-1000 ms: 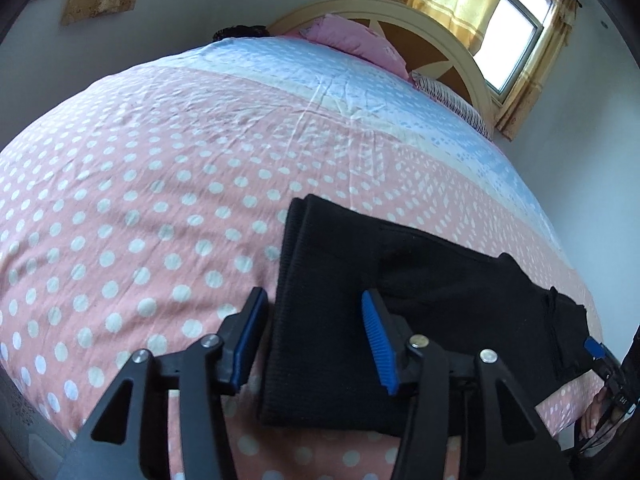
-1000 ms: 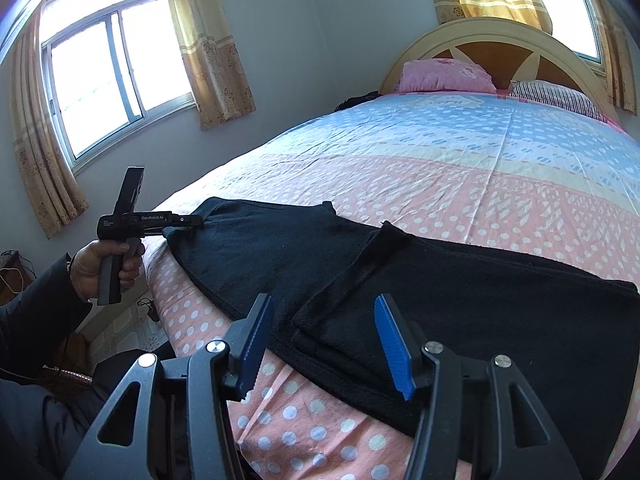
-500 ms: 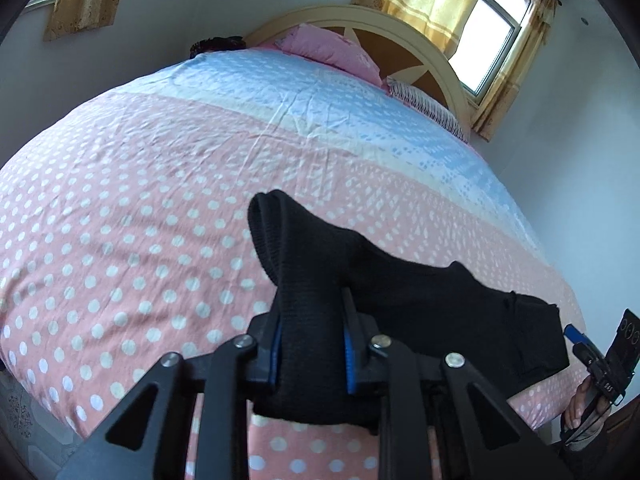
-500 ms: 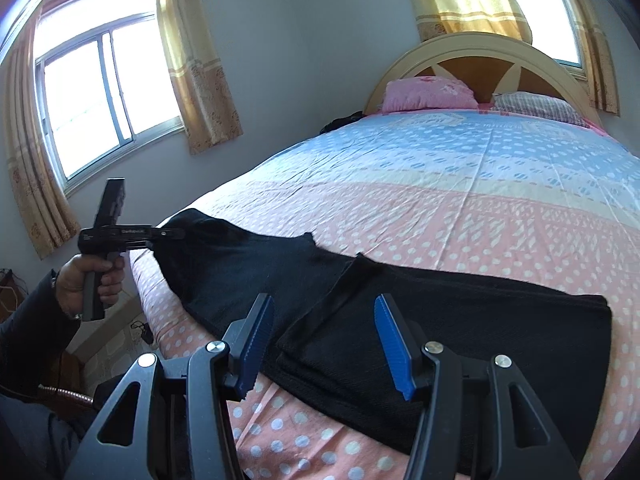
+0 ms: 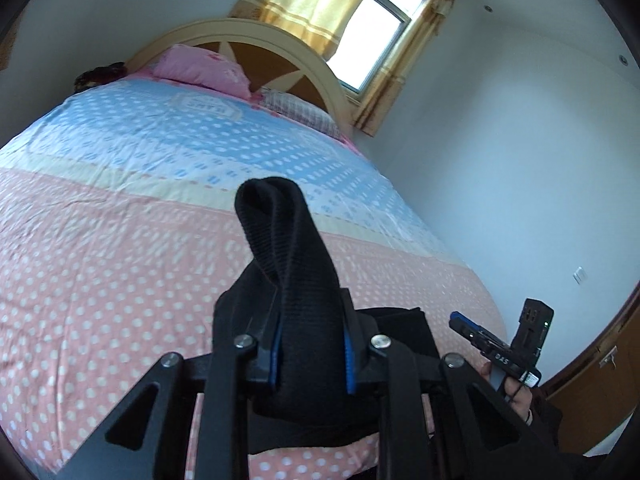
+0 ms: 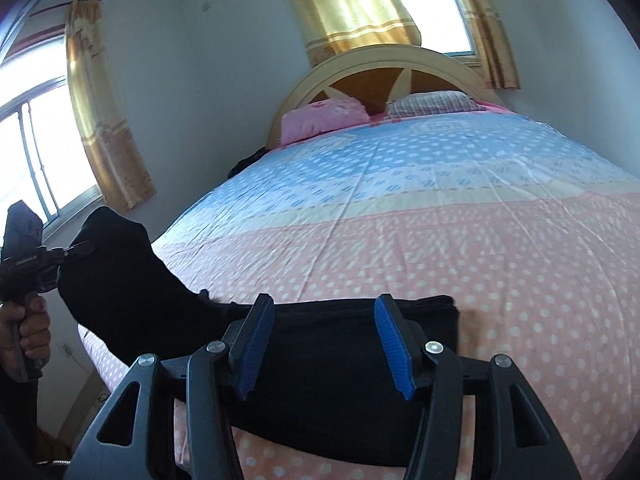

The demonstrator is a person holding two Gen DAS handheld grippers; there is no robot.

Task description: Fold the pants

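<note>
My left gripper pinched the pants, their end bunched up between and beyond its fingers; my right gripper stood half open, empty, above the part resting on the bed. Carry the end across low and evenly, I judged.

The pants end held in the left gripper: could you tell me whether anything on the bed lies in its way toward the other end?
Nothing visible does. The left gripper is shut on the pants, and the bedspread around them is bare; the pillows lie far off at the headboard.
</note>
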